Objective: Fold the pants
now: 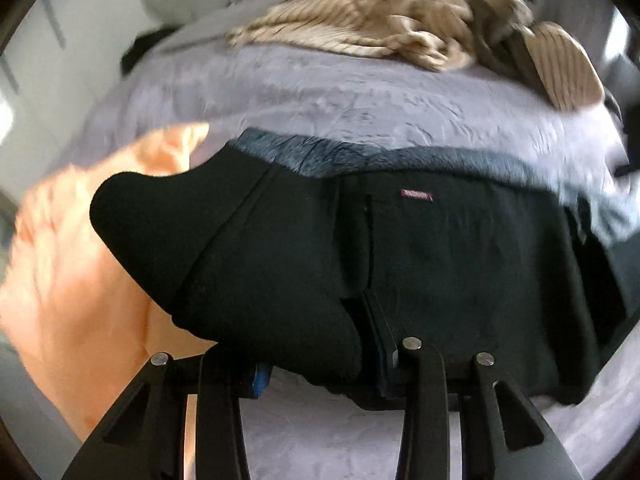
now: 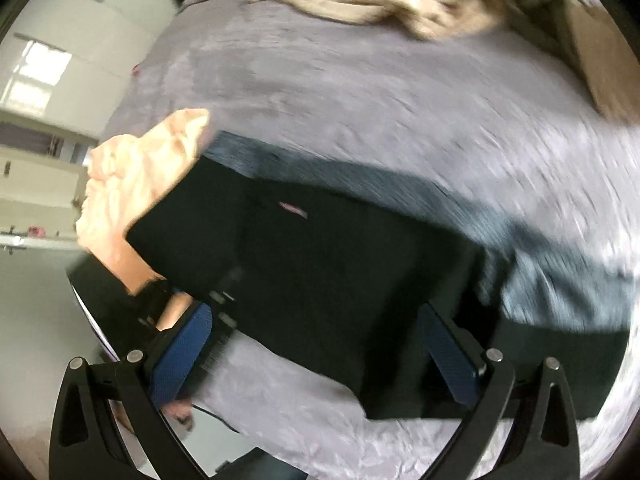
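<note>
Looks about midway: black pants (image 1: 360,248) already bunched into a thick folded bundle on the lilac bed (image 1: 360,96), left gripper (image 1: 320,360) clenched on the near edge, right gripper (image 2: 320,344) spread wide around it, unpinched, final fold and smoothing left.

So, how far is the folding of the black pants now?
Done: the black pants already lie doubled on the grey bedspread. In hand: the left gripper is shut on their near edge; the right gripper straddles them, its grip unclear. Left: the final fold, and squaring them beside the orange garment.
</note>
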Available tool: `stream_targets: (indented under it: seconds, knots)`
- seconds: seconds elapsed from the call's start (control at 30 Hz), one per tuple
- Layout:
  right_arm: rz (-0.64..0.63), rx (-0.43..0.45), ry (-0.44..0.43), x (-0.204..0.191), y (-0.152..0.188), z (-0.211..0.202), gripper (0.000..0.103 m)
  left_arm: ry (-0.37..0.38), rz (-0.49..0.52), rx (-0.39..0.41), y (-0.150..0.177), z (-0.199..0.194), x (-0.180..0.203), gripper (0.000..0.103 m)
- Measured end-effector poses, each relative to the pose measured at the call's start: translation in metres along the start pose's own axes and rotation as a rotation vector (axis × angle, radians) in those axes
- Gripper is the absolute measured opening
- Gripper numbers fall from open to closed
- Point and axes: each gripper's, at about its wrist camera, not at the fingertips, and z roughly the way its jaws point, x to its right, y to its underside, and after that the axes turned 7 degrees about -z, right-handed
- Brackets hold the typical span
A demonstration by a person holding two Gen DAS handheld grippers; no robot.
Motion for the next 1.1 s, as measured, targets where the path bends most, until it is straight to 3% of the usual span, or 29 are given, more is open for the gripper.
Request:
stream_targets:
  seconds: [0.27, 0.43, 0.57, 0.6, 0.63, 0.67, 0.8, 1.1]
  knots:
    - [-0.189, -0.172, -0.09, -0.082, -0.08, 0.043, 0.103, -0.108, 0.173, 0.074, 0.006, -0.003, 0.02, 0.04]
    - [-0.34, -0.332, -0.055, -0.135, -0.096, 0.093, 0.103, -0.112, 0.177, 0.079, 0.007, -0.003, 0.019, 0.04]
    - [-0.387, -0.433, 0.016, -0.15, -0.096, 0.128, 0.102, -0.121, 0.181, 0.087, 0.008, -0.006, 0.02, 0.04]
    - [-0.382, -0.452, 0.034, -0.147, -0.096, 0.135, 0.091, -0.122, 0.181, 0.088, 0.009, -0.007, 0.021, 0.04]
    - [-0.37, -0.457, 0.037, -0.143, -0.095, 0.137, 0.072, -0.121, 0.185, 0.08, 0.009, -0.008, 0.022, 0.04]
    - [-0.339, -0.464, 0.007, -0.136, -0.094, 0.138, 0.025, -0.124, 0.191, 0.067, 0.009, -0.007, 0.023, 0.04]
    - [-0.3, -0.375, -0.081, -0.117, -0.09, 0.11, 0.021, -0.114, 0.251, 0.125, 0.01, -0.03, 0.035, 0.04]
    - [-0.147, -0.065, -0.339, -0.037, -0.044, -0.012, 0.021, -0.045, 0.338, 0.276, -0.008, -0.107, 0.096, 0.04]
